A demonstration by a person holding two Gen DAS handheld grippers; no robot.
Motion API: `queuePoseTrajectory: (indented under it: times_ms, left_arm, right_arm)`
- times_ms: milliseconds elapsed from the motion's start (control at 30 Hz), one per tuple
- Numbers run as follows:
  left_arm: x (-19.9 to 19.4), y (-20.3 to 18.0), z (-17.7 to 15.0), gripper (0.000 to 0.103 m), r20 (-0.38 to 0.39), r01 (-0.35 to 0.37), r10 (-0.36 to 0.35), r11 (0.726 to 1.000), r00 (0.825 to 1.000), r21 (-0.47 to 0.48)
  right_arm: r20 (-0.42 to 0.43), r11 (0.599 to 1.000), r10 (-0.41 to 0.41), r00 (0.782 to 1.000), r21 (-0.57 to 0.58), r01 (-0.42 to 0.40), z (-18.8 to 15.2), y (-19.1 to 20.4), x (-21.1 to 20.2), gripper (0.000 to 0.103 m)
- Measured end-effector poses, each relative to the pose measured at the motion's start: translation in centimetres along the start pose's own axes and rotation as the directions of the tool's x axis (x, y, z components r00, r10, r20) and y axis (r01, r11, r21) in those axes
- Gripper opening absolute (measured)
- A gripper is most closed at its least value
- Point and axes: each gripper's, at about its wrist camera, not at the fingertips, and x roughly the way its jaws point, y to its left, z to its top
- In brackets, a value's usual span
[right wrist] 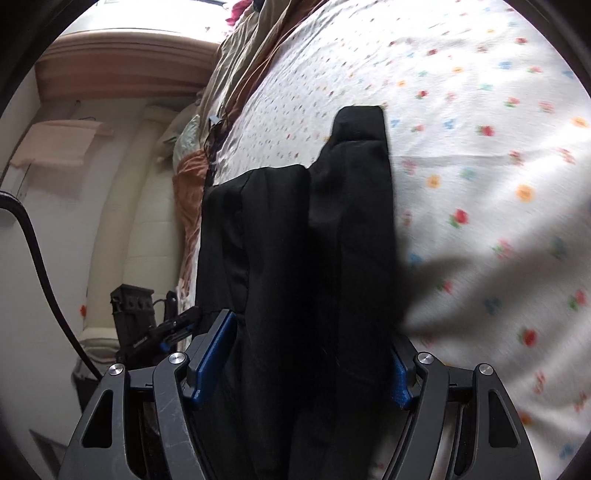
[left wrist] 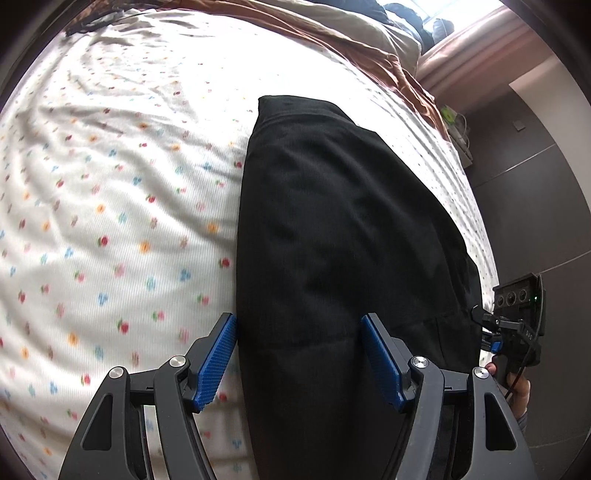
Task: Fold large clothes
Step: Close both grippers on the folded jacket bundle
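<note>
A black garment [left wrist: 332, 229] lies folded into a long strip on the flowered white bedsheet [left wrist: 110, 184]. My left gripper [left wrist: 299, 354] is open, its blue pads [left wrist: 218, 362] straddling the near end of the garment. In the right wrist view the black garment [right wrist: 325, 240] runs away from me in overlapping layers. My right gripper [right wrist: 314, 362] is open wide around its near end, one blue pad [right wrist: 214, 354] on the left and the other partly hidden behind cloth. The right gripper also shows at the garment's far edge in the left wrist view [left wrist: 517, 317].
A brown and beige blanket [left wrist: 332, 33] is bunched along the far side of the bed. The bed's edge and a dark floor [left wrist: 535, 203] lie to the right. In the right wrist view a cream wall and a padded headboard [right wrist: 122, 70] stand left.
</note>
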Motion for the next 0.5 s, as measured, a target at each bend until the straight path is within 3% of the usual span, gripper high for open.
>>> queuePoseTrajectory:
  times_ms: [167,233,333,500]
  left_arm:
    - [0.8,0.2,1.4,0.070,0.003,-0.006,0.006,1.000,1.000,-0.019]
    - [1.1,0.3,1.8,0.070,0.003,-0.005,0.005,0.999,1.000,-0.033]
    - [1.1,0.4,2.6,0.066,0.017,-0.007,0.007,0.999,1.000,-0.052]
    - [0.3,0.0,2.6,0.057,0.031,-0.001,0.002,0.998,1.000,-0.055]
  right_arm:
    - [-0.021,1.000,0.000,1.000,-0.003,-0.001,1.3,0.3,1.6,0.064]
    - [-0.021,1.000,-0.003,1.000,0.017,0.003,1.4,-0.2,1.6,0.046]
    - [-0.017,1.000,0.009,1.000,0.020,-0.008,0.9,-0.3,1.1,0.029]
    - [0.045,0.998,0.047,0.998,-0.040,-0.045,-0.3,1.9,-0.8,0.020]
